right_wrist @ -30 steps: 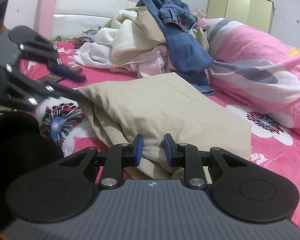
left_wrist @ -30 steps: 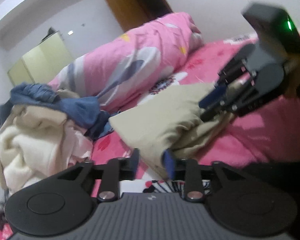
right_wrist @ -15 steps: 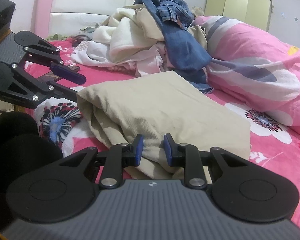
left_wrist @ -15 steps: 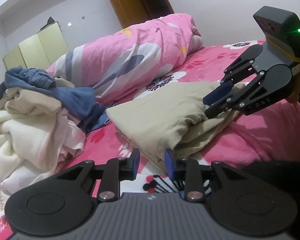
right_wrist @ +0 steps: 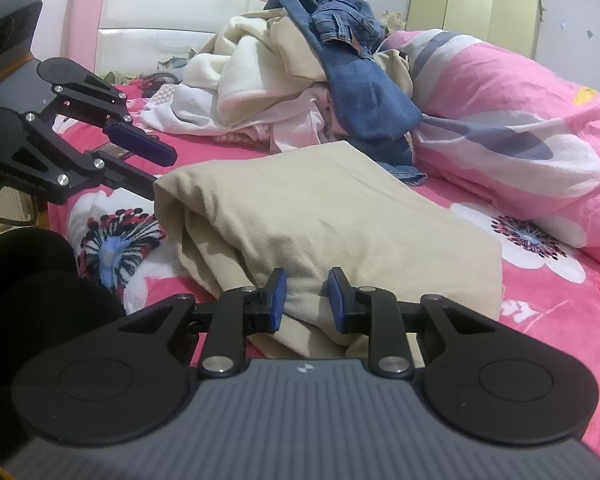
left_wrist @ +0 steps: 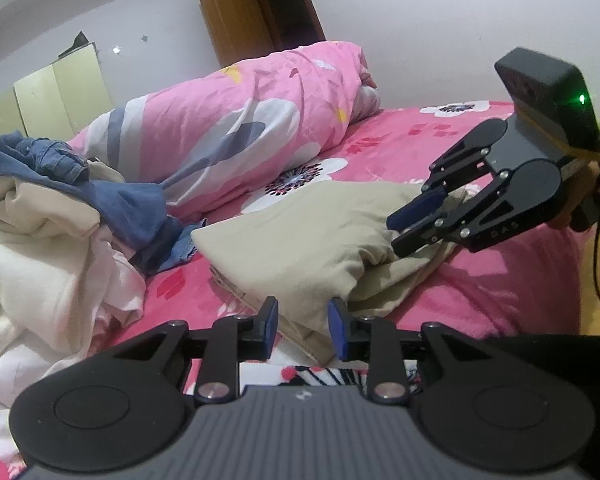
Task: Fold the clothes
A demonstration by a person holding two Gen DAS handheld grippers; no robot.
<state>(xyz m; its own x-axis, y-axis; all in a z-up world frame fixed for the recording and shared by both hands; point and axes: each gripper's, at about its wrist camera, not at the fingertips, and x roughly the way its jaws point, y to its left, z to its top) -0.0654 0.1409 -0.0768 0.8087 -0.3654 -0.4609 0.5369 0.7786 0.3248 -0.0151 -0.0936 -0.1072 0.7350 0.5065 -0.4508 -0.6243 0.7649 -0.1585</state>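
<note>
My left gripper and right gripper each pinch a near corner of the folded beige cloth, which lies on the pink bed sheet in front of the clothes pile and beside the pink quilt

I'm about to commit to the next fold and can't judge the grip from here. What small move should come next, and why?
Probably lift both tools slightly together to test the hold. The right tool pinches the near edge of the folded beige cotton garment. The left tool has that garment's corner between its fingers, though whether they press on it is unclear. The garment lies on the pink floral bedsheet.
</note>
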